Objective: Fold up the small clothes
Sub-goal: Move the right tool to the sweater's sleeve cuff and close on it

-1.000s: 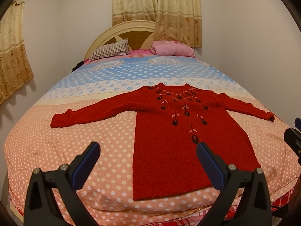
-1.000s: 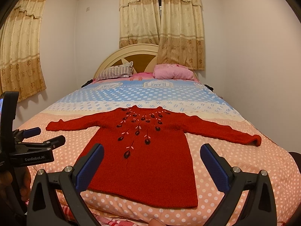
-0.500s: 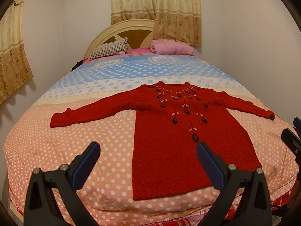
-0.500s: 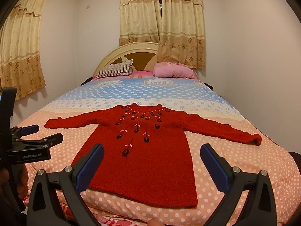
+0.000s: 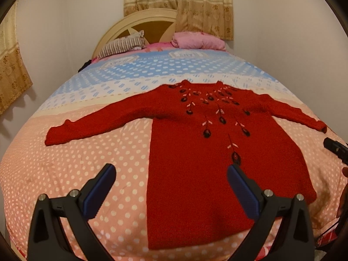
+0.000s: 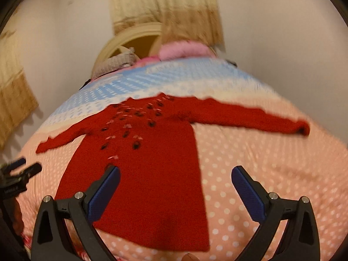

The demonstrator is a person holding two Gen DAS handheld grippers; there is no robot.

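Red sweater (image 5: 195,163) lies flat, sleeves spread, on the bed (image 5: 65,174).

Right wrist view is motion-blurred throughout; embroidery on the sweater (image 6: 148,163) smears, curtain (image 6: 165,10) pattern unreadable; left gripper (image 6: 19,171) cut by the left edge, its label illegible; in the left view the right gripper (image 5: 337,150) is cropped at the right edge, jaws unseen.

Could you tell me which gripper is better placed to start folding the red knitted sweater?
Neither clearly, though probably left. The left gripper hangs open over the red knitted sweater's left hem edge; the right gripper mirrors it, but its view is blurred.
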